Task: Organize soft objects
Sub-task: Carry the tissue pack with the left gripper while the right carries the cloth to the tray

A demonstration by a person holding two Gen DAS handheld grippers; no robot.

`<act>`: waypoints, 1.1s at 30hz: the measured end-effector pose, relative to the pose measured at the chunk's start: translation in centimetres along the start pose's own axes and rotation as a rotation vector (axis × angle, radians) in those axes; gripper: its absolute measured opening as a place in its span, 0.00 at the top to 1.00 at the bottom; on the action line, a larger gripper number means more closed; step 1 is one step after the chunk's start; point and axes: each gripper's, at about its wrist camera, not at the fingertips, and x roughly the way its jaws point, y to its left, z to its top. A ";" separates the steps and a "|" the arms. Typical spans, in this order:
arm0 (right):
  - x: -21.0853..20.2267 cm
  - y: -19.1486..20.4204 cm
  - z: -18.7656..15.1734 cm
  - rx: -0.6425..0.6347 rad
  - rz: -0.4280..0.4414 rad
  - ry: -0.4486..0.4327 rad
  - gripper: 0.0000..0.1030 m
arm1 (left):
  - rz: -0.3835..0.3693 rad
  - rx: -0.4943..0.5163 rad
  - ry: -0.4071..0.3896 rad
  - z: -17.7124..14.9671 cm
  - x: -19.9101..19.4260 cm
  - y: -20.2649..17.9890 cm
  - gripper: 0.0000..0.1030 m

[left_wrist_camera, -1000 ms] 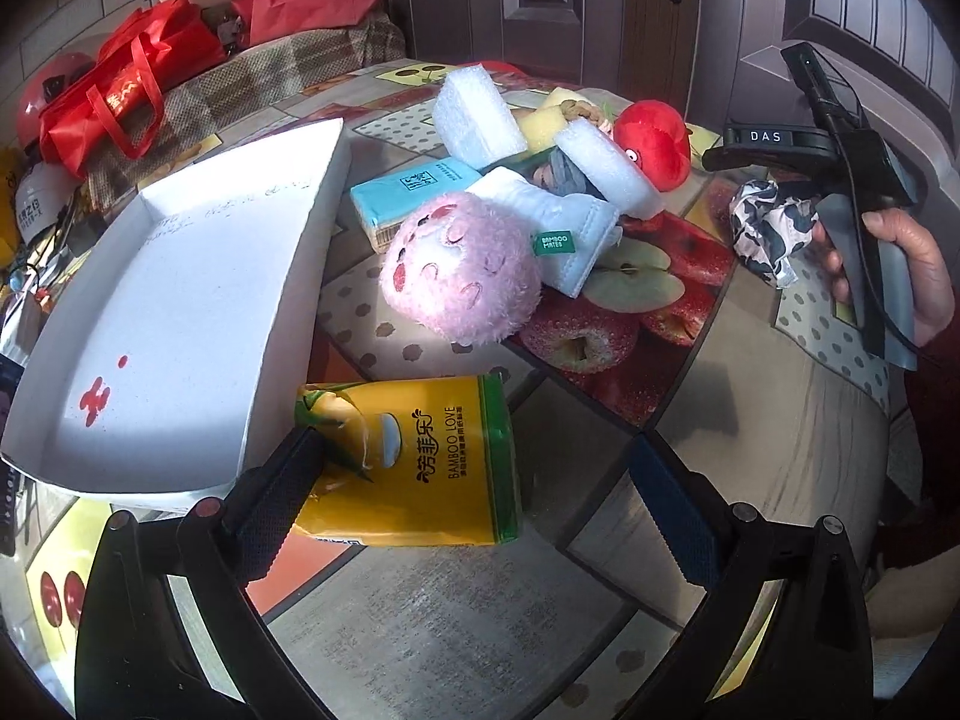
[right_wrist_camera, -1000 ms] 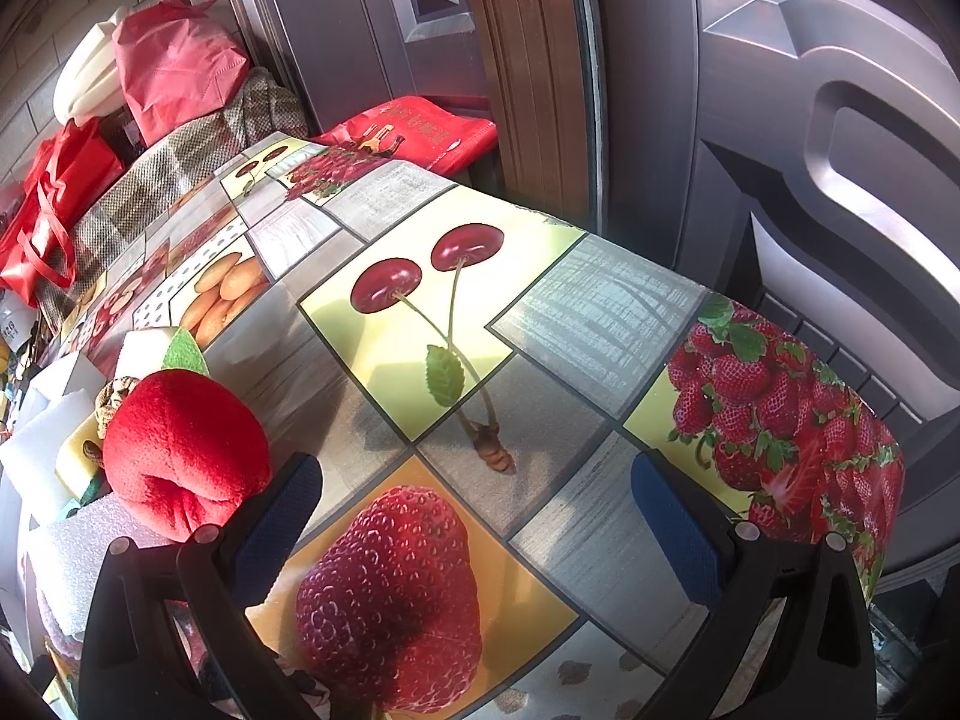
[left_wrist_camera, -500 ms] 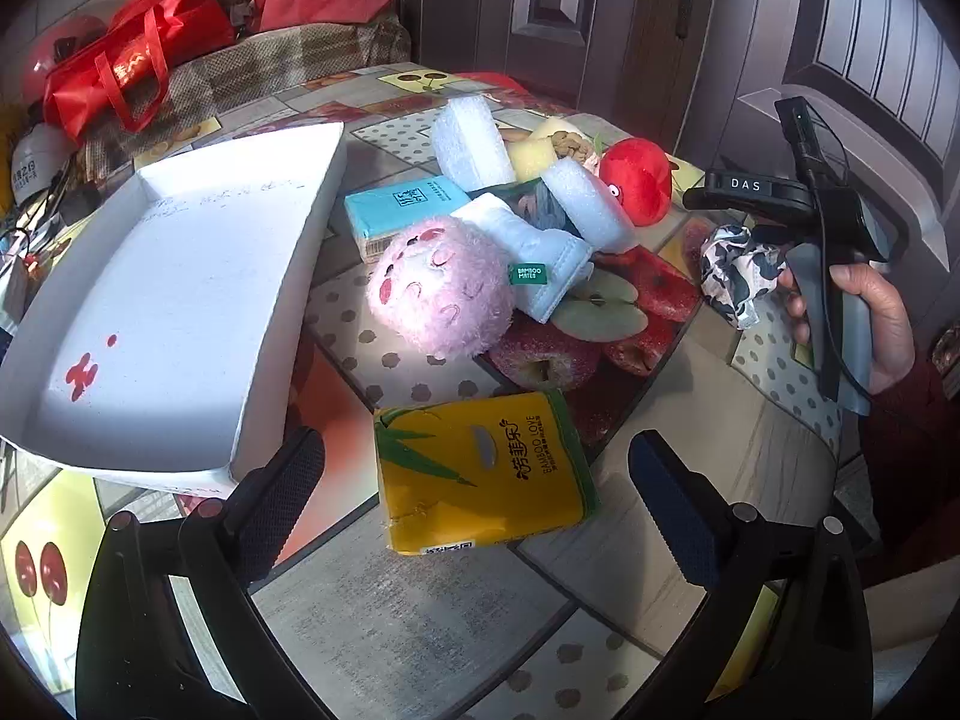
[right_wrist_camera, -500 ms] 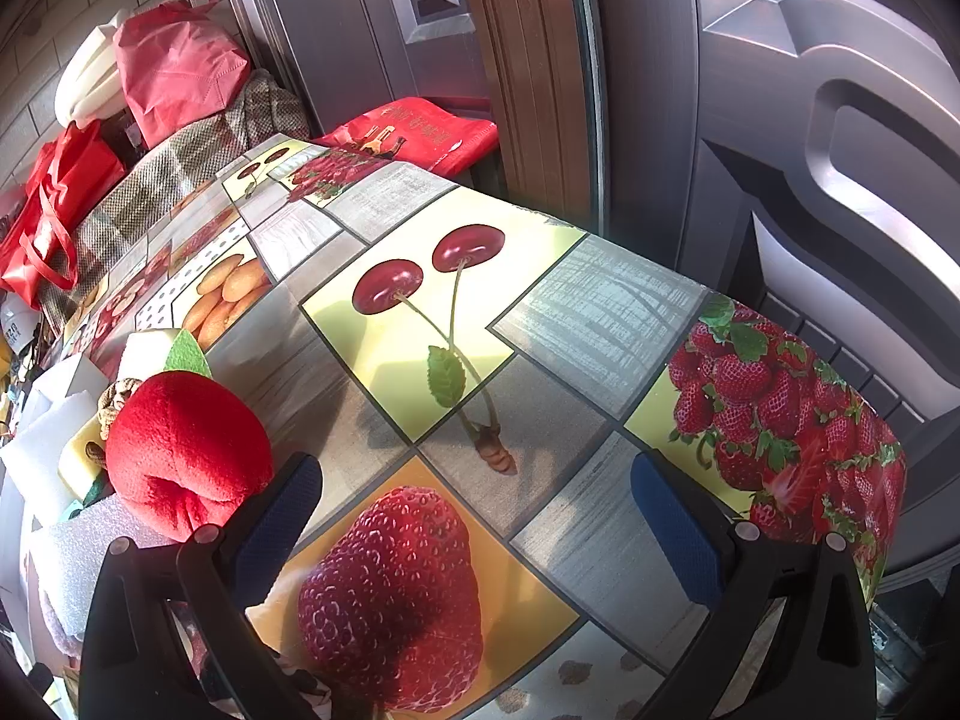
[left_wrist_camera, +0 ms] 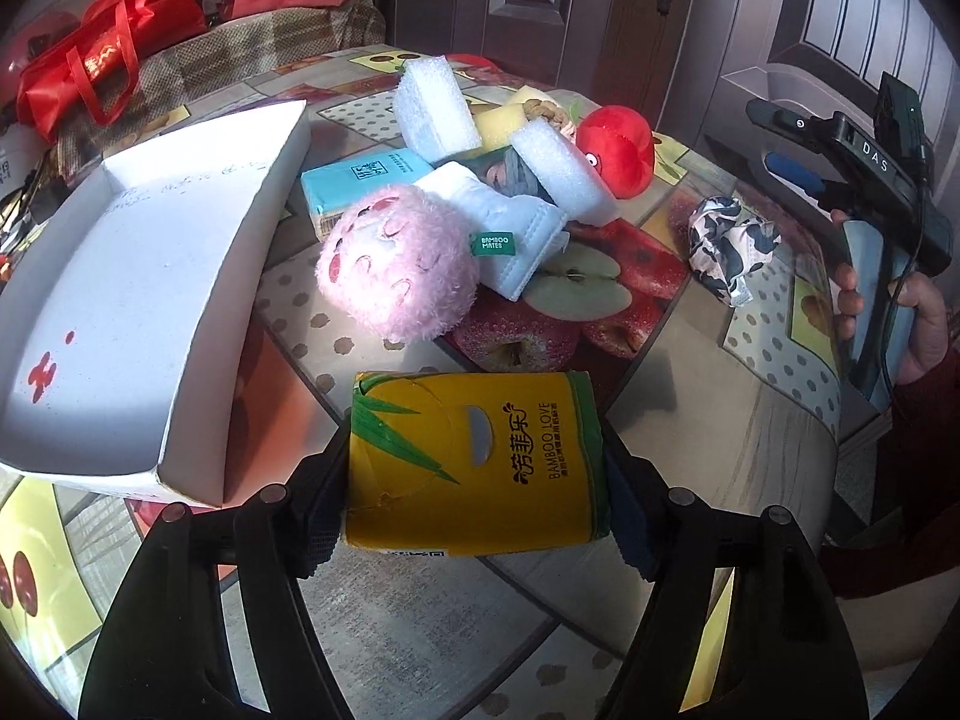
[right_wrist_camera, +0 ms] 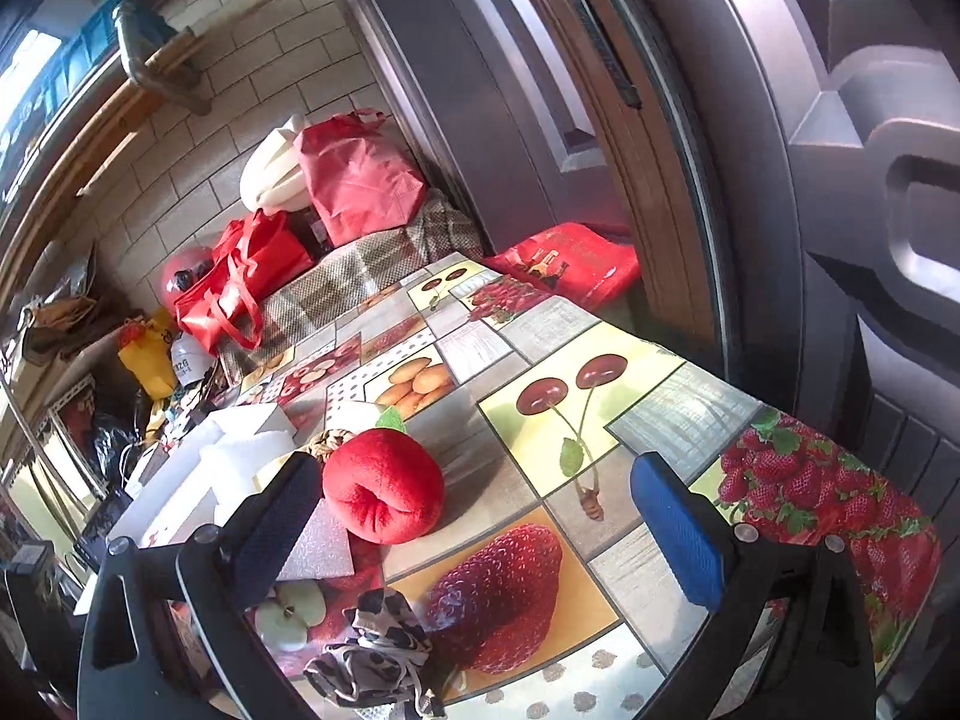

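Step in hand: left gripper takes hold of the yellow tissue pack; by my reading the white tray is where it goes.
Left jaws: have just been closing, pack between them; both pads now sit against its short sides, so I call it gripped.
Pack position: flat on the counter, near edge, just beside the tray's near corner; printed face up.
Right gripper: jaws stand wide apart with nothing between them, above the counter by the red plush fruit; a hand holds its grip at the far right of the left view.
Remaining pile: pink plush ball, blue tissue pack, white foam blocks, folded white cloth, patterned fabric bundle, all on the counter, outside the tray.
Tray: open, nothing visible inside but red marks on the floor.
Technique (judgement): pack is soft, so squeeze only enough to dent the wrapper; lift straight up before moving sideways to clear the tray wall; set it flat against a wall to save room.
Risk (judgement): a loose hold lets the slick wrapper slide out; a low carry knocks the tray.
Progress (judgement): early; no soft item sorted yet.
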 end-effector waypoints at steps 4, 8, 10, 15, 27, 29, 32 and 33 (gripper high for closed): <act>0.9 4.5 -0.8 -0.224 0.095 0.169 0.00 | 0.015 0.008 -0.057 -0.1 -1.1 -0.2 0.29; 3.7 6.2 -4.0 -0.352 0.028 0.342 0.05 | 0.025 0.014 -0.089 0.0 -1.8 -0.4 0.29; 4.8 5.7 -5.3 -0.343 0.024 0.409 0.35 | 0.024 0.014 -0.095 0.0 -1.9 -0.2 0.29; 4.2 5.6 -5.3 -0.345 0.049 0.390 0.64 | 0.045 0.024 -0.140 -0.1 -2.7 -0.2 0.29; -1.0 9.7 -0.1 -0.275 0.144 -0.154 0.63 | 0.204 -0.066 -0.435 -1.3 -6.9 3.5 0.29; 0.2 10.6 -1.1 -0.282 0.132 -0.152 0.63 | 0.217 -0.081 -0.446 -1.4 -7.1 3.9 0.29; 1.6 11.4 -2.2 -0.276 0.134 -0.120 0.63 | 0.267 -0.052 -0.451 -1.2 -6.9 4.3 0.29; 2.0 11.7 -2.5 -0.272 0.142 -0.108 0.63 | 0.282 -0.039 -0.455 -1.1 -6.8 4.5 0.29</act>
